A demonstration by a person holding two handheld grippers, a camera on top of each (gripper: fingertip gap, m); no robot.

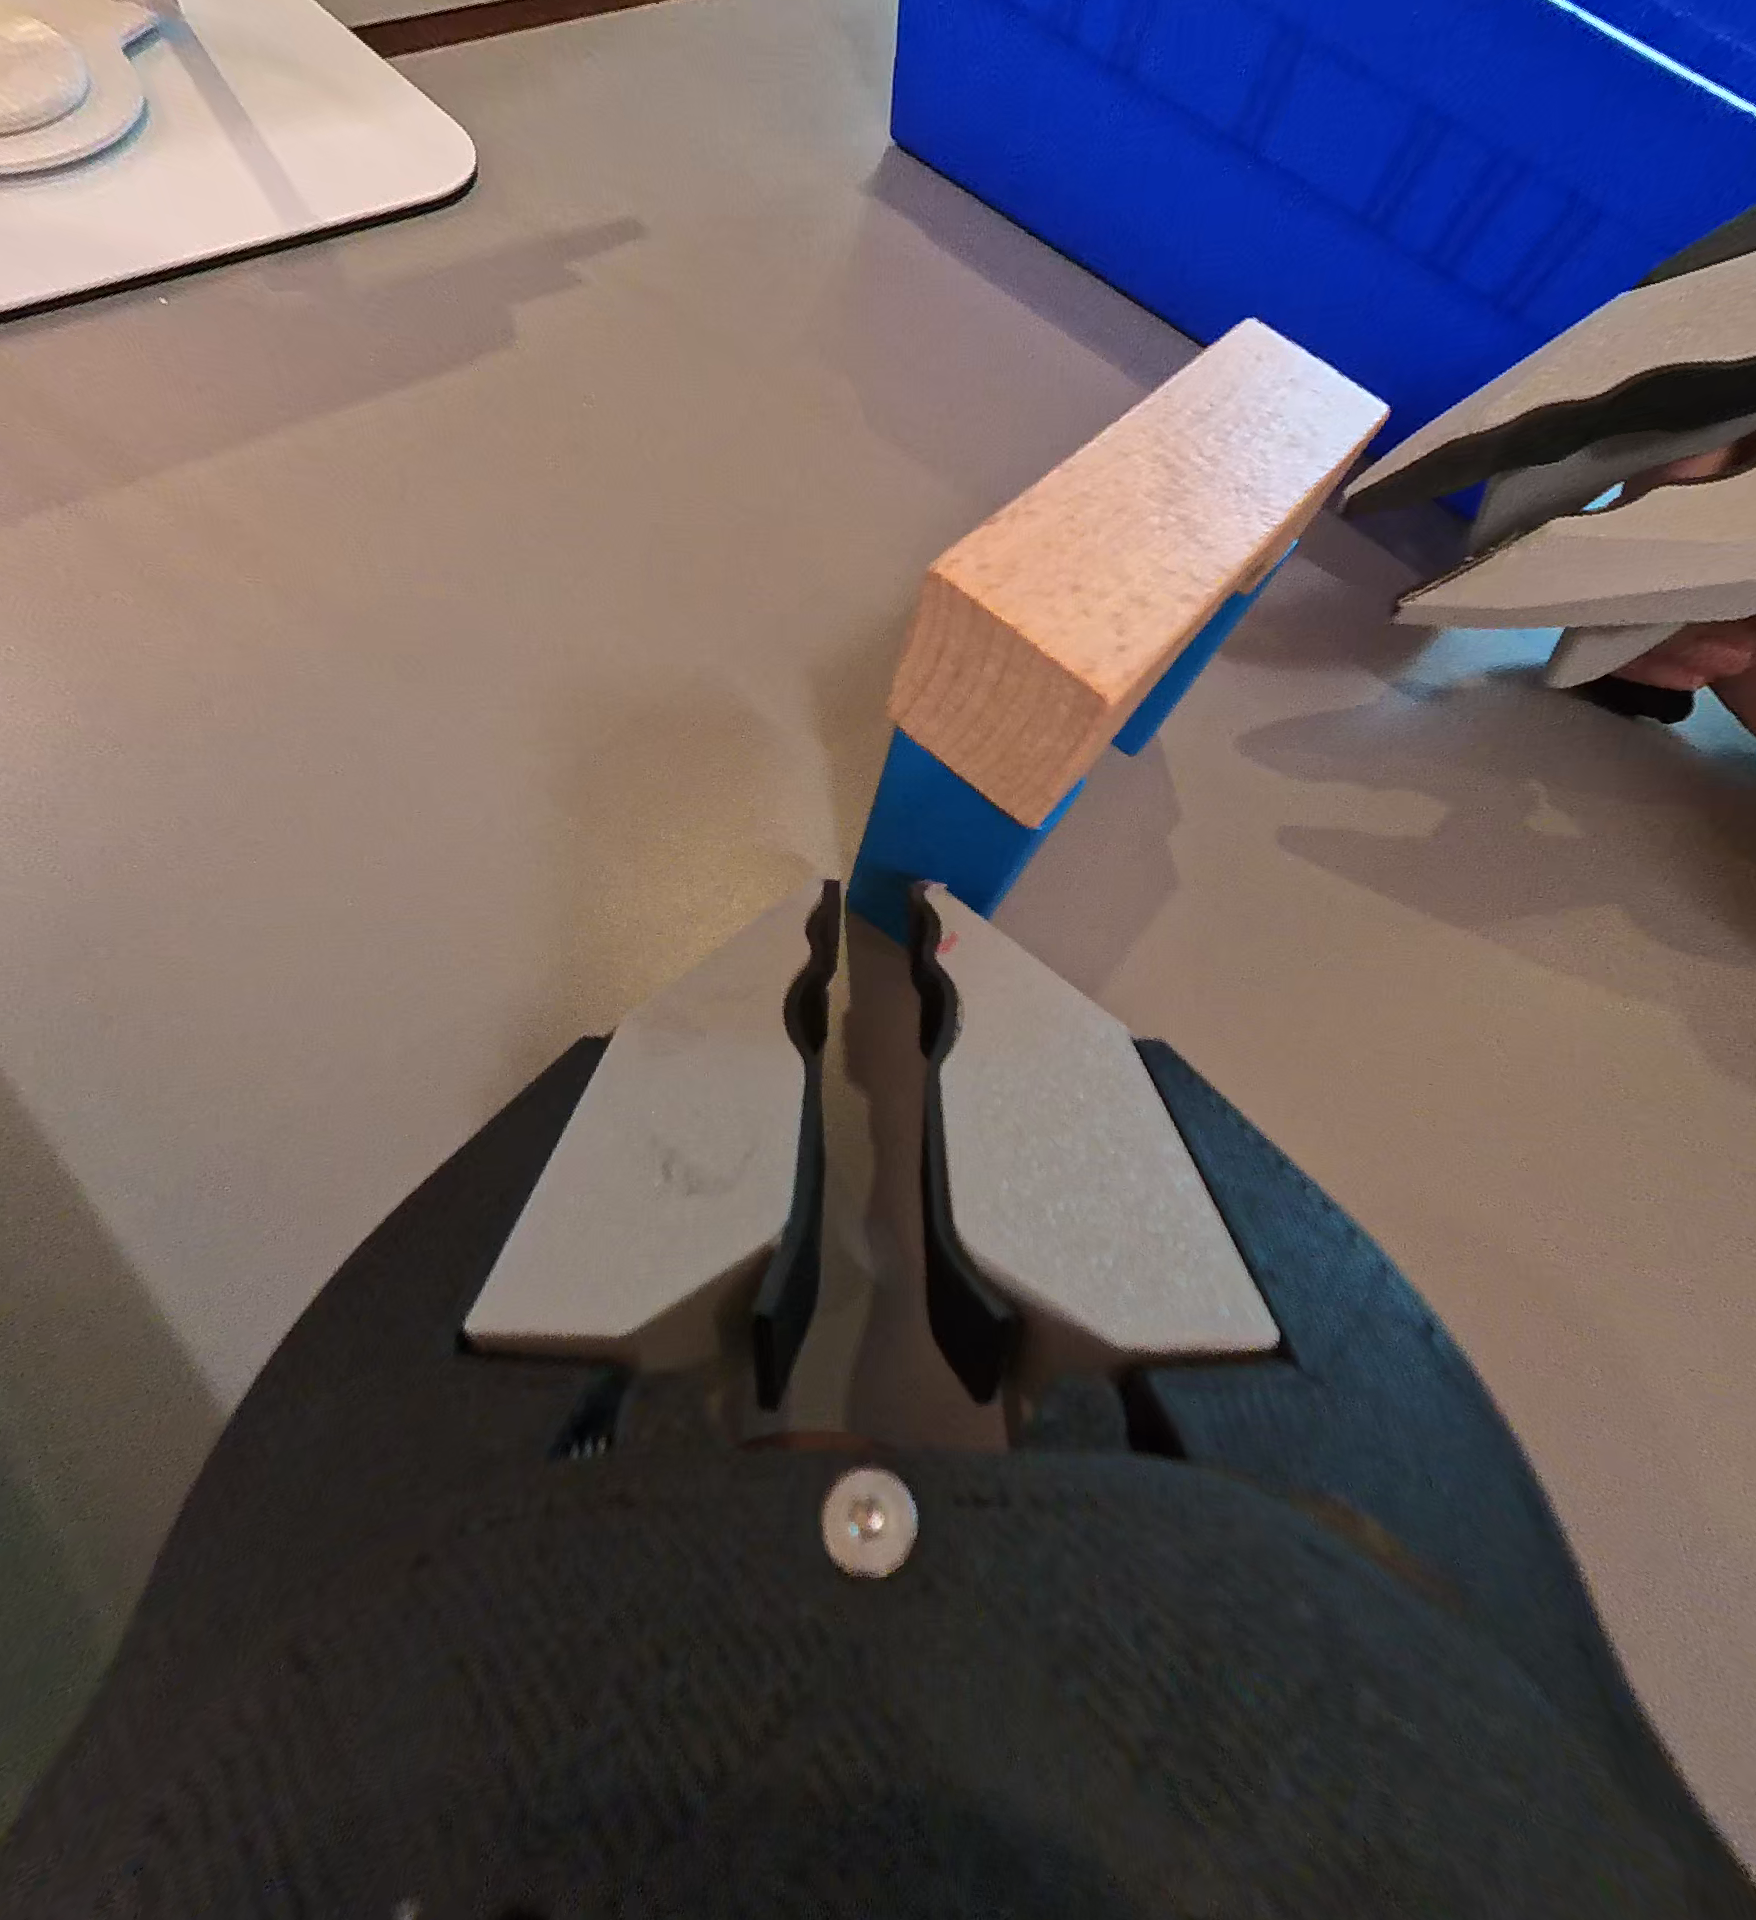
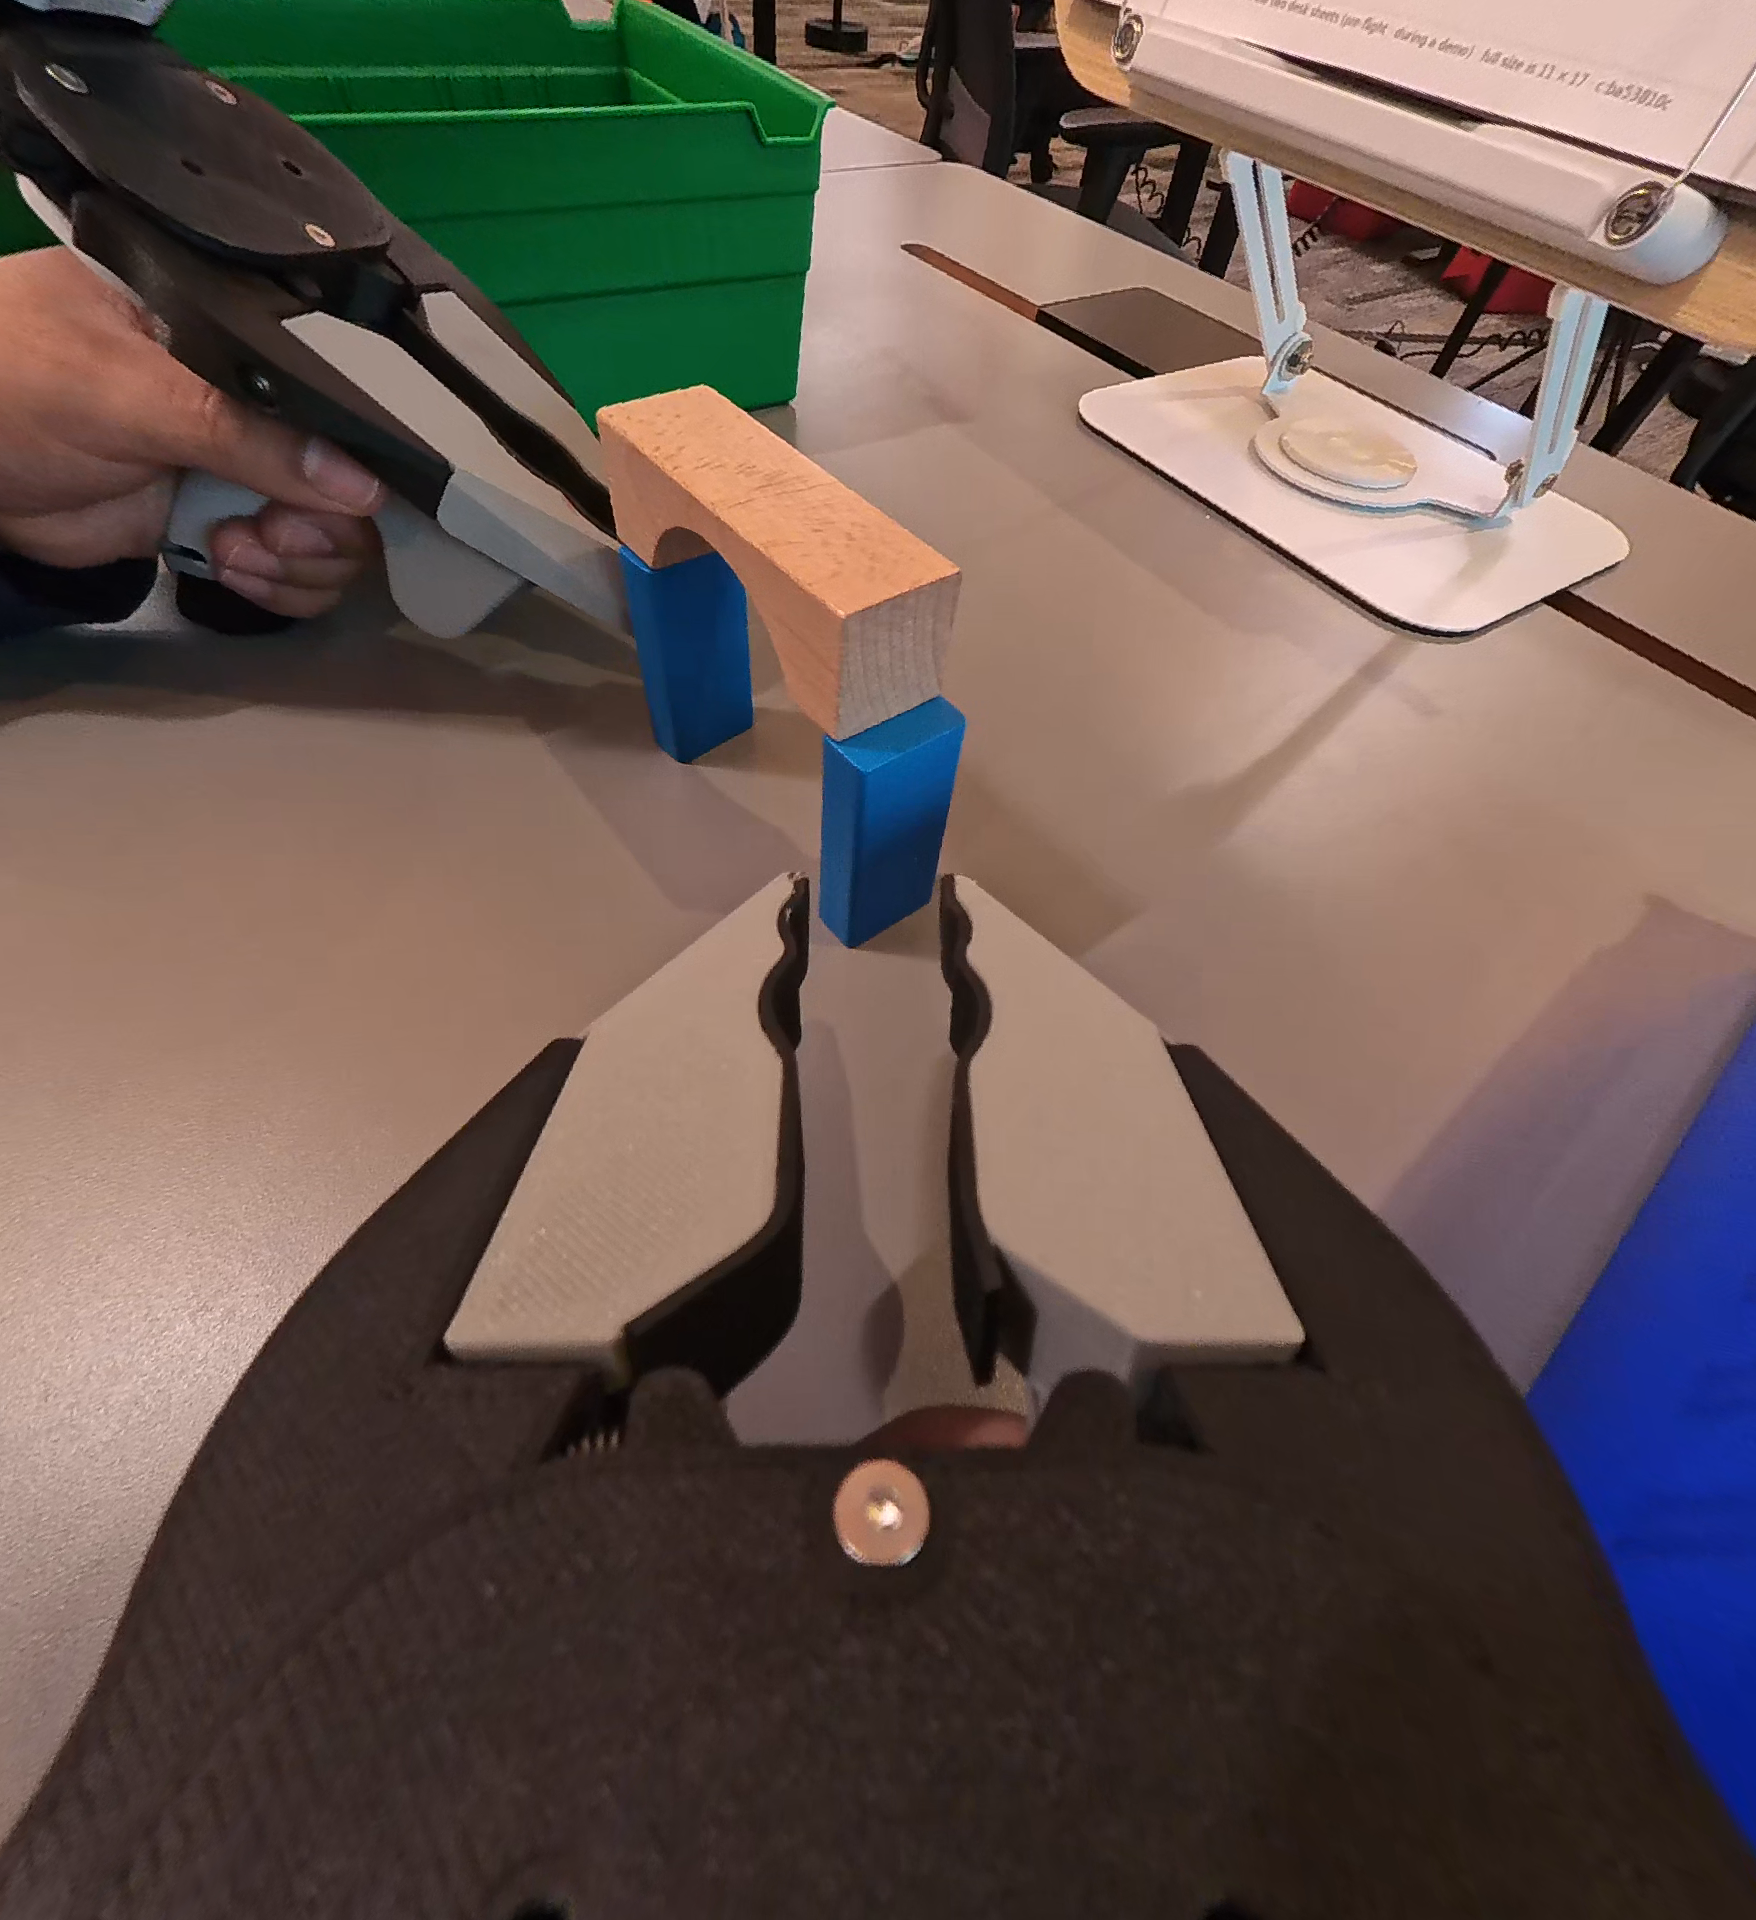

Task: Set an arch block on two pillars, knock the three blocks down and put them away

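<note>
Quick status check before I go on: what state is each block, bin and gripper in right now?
arch block: resting across both pillars, tilted.
far pillar: leaning, left gripper tip against it.
near pillar: leaning, not gripped.
left gripper: narrowly open, empty, pushing the far pillar.
right gripper: open, empty, just short of the near pillar.
green bin: open-topped, contents unseen.
blue bin: only its wall visible.

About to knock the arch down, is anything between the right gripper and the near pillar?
Nothing visible. The right gripper points at the near pillar with bare table between. The left gripper is at the far pillar, beyond the arch.
</note>
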